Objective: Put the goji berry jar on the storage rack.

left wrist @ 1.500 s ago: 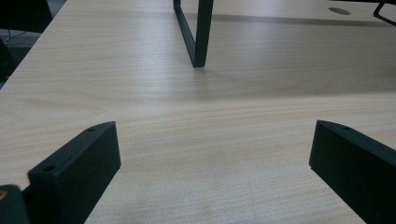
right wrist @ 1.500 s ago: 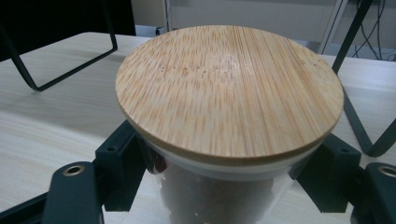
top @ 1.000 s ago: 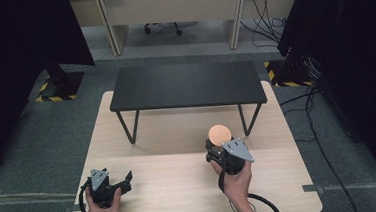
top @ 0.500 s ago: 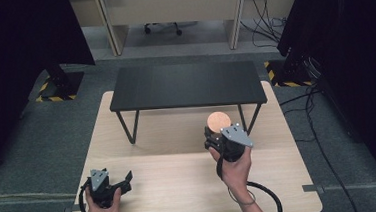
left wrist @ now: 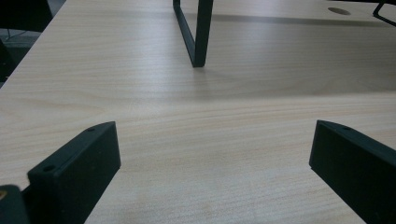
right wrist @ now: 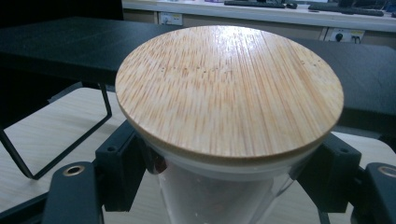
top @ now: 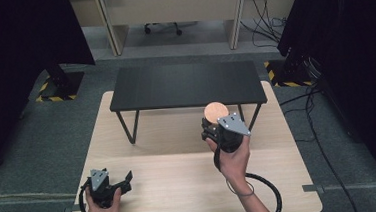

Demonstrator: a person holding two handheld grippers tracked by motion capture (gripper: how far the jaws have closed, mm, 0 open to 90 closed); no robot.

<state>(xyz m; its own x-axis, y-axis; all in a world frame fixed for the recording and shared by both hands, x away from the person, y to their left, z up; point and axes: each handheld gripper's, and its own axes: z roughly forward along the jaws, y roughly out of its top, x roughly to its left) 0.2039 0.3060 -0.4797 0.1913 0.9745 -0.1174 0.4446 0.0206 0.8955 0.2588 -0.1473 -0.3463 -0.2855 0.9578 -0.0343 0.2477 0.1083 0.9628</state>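
High view: I have the right gripper [top: 216,126] in my right hand [top: 234,158], raised above the wooden table [top: 181,186] just in front of the black shelf [top: 187,85]. Its jaws are clamped on a clear jar [right wrist: 210,196] capped with a round bamboo lid [top: 216,109]. The jar stands upright in the grip, lid uppermost, lid disc level.

Right gripper view: both black pads press the glass wall from either side just below the lid [right wrist: 229,88]; the wood grain runs away from the camera. The lid's rim sits about level with the shelf's top surface [right wrist: 56,42], and the shelf lies behind it. One thin black shelf leg [right wrist: 56,154] slants down to the tabletop at the left. I cannot tell what, if anything, the jar contains.

The left gripper [top: 119,183] rests low at the near left corner of the table, held in my left hand [top: 105,209], well apart from the jar. Left gripper view: its two jaws are spread wide with bare wood [left wrist: 210,140] between them, pinching nothing. A shelf leg [left wrist: 198,32] stands ahead of them.
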